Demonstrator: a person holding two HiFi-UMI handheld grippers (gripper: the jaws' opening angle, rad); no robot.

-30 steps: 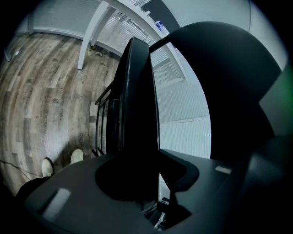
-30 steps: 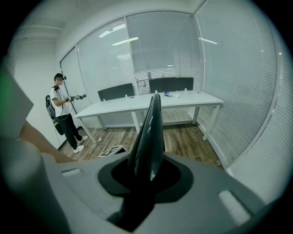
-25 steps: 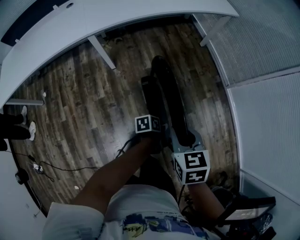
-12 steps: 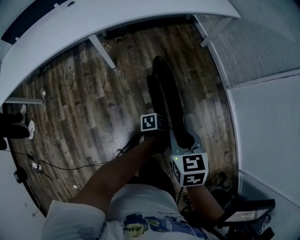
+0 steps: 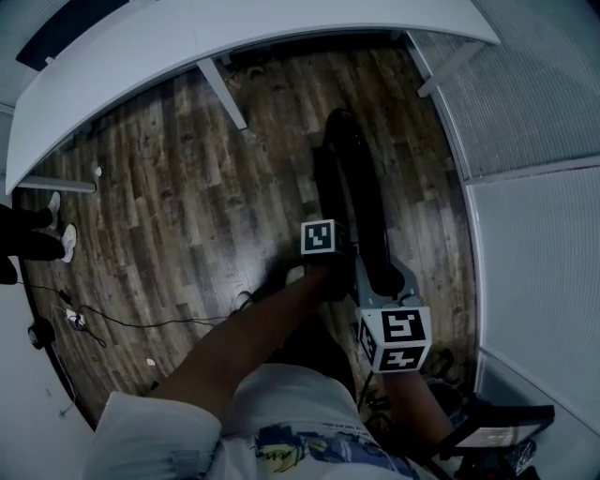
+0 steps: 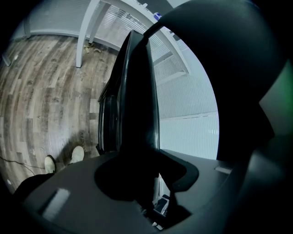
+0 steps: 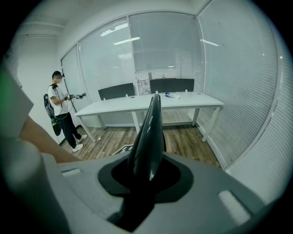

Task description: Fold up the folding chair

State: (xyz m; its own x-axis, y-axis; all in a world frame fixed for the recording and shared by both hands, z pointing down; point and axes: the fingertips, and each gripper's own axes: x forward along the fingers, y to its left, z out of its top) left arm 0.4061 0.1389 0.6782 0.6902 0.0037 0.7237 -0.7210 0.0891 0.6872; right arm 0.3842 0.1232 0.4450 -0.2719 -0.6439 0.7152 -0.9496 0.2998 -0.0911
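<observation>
On the cubes point(image 5: 319, 236) of our two claws we see black-and-white square markers. Our left claw point(image 6: 137, 171) is drawn in narrow and clamped on a black panel of the chair point(image 5: 354, 192), and our right claw point(image 7: 145, 176) is just as narrow, pinching the chair's thin upper edge. The chair stands on the wood floor point(image 5: 169, 187) with its panels close together, beside the glass wall point(image 5: 534, 103) and short of the white table point(image 5: 234, 28).
</observation>
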